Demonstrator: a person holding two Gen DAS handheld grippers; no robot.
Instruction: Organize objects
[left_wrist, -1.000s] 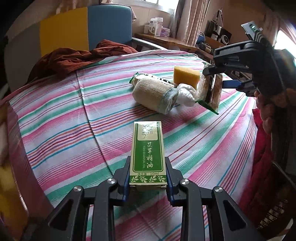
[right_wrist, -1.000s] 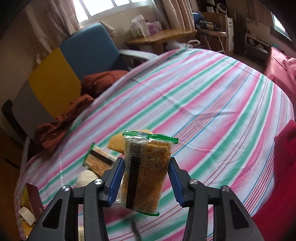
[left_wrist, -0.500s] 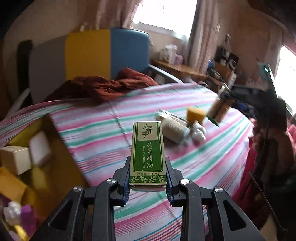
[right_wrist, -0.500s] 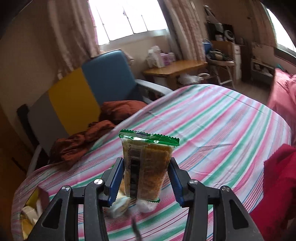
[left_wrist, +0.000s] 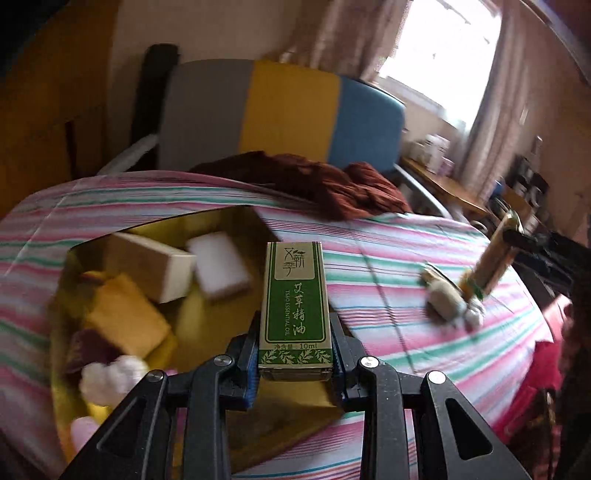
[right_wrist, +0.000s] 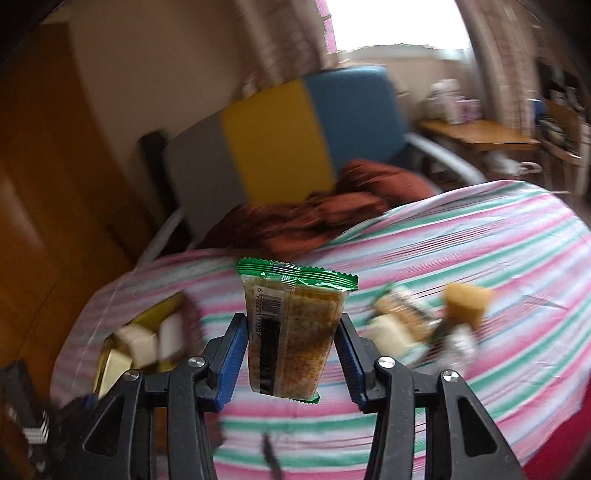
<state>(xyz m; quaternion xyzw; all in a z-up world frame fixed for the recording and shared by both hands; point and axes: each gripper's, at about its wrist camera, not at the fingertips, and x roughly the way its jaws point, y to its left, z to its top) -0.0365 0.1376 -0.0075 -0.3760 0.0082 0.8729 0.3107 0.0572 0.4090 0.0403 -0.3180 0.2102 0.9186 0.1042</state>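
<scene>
Roughly, left to right. On the near left of the striped surface (left_wrist: 388, 266) sits a yellow box (left_wrist: 66, 332), open on top. Inside it: a cream carton (left_wrist: 159, 266) beside a white block (left_wrist: 218, 266), a yellow sponge (left_wrist: 125, 321) nearer, something dark red and white lumps at the near end, too blurred to name.

Left claw (left_wrist: 293, 363) is clenched on a green oil box (left_wrist: 293, 306), which stands upright between the blue pads, its lower end pinched. It hangs over the box's near right corner.

Beyond, a rust-red cloth (left_wrist: 325, 181) lies bunched along the far edge of the surface, against a chair back (left_wrist: 288, 110) in grey, yellow and blue panels.

Centre right on the surface, a small cluster: a pale roll (left_wrist: 443, 299), a white lump just beside it. From the right wrist view the same cluster also shows an orange sponge (right_wrist: 467, 302) at its right end and a green-edged packet (right_wrist: 402, 314); blur hides whether they touch.

Right claw (right_wrist: 291, 360) is gripping a cracker packet (right_wrist: 291, 332), green seal uppermost, barcode side toward the camera, held upright above the stripes and clear of the surface. From the left wrist view the same packet hangs at far right, over the cluster.
</scene>
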